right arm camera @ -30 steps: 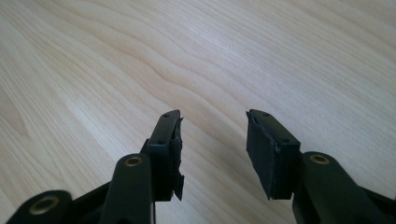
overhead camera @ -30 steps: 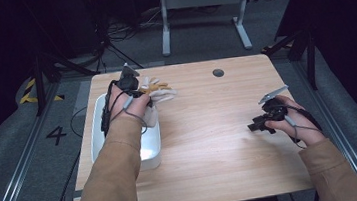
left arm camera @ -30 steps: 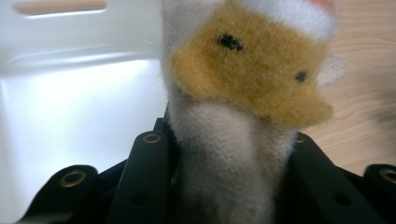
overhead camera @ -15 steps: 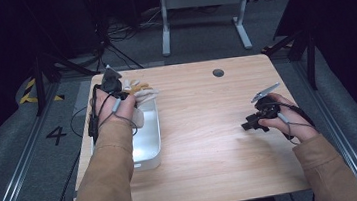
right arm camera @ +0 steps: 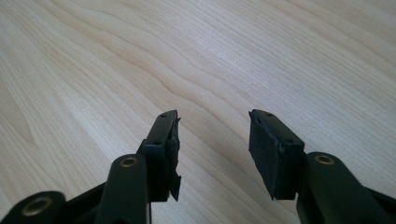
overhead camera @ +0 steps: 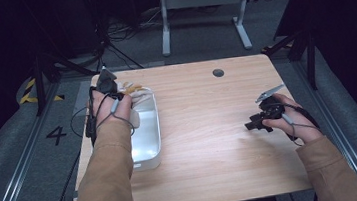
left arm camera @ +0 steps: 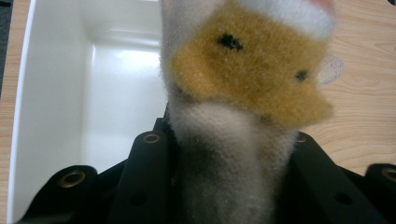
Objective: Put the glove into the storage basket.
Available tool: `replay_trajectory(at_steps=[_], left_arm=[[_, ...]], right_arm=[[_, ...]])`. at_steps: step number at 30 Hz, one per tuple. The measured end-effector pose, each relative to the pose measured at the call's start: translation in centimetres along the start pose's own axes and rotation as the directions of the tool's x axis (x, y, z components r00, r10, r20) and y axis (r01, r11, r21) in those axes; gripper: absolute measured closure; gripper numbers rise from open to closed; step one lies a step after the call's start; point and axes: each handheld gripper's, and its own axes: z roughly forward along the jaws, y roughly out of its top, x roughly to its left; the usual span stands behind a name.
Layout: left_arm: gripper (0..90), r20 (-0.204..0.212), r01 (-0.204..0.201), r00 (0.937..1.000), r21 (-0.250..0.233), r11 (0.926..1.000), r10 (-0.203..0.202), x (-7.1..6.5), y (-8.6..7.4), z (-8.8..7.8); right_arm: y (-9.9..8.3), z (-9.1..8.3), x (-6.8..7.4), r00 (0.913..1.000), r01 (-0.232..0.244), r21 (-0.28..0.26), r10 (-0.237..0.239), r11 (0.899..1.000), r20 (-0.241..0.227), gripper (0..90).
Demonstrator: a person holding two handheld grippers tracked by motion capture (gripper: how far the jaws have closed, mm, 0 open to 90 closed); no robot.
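left gripper (overhead camera: pixel 109 85) | carried plush toy (left arm camera: pixel 243 84) leftward to tray's (overhead camera: pixel 154 148) far end; right gripper (overhead camera: pixel 255 123) | eased inward

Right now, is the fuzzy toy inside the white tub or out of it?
Out: the left gripper holds the fuzzy toy up over the white tub's edge.

Plush toy (left arm camera: pixel 243 84): white and tan, fuzzy, black dot markings, hanging upright over the far end of the white bin (left arm camera: pixel 51 93).
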Motion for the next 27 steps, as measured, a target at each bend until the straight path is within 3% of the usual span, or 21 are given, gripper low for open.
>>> replay_trajectory(at_steps=[11, 27], left_arm=[[68.0, 0.02, 0.049, 0.9986, -0.015, 0.9987, -0.049, 1.2, -1.5, 2.7], [67.7, 0.003, 0.078, 0.9969, 0.05, 0.9956, -0.079, 1.7, -2.2, 4.7]], right_arm=[[-0.5, -0.8, -0.3, 0.9998, -0.015, -0.037, 0.015, 0.999, 0.008, 53.6], [-0.8, -0.8, -0.5, 0.9996, -0.028, -0.03, 0.028, 0.999, 0.003, 53.6]])
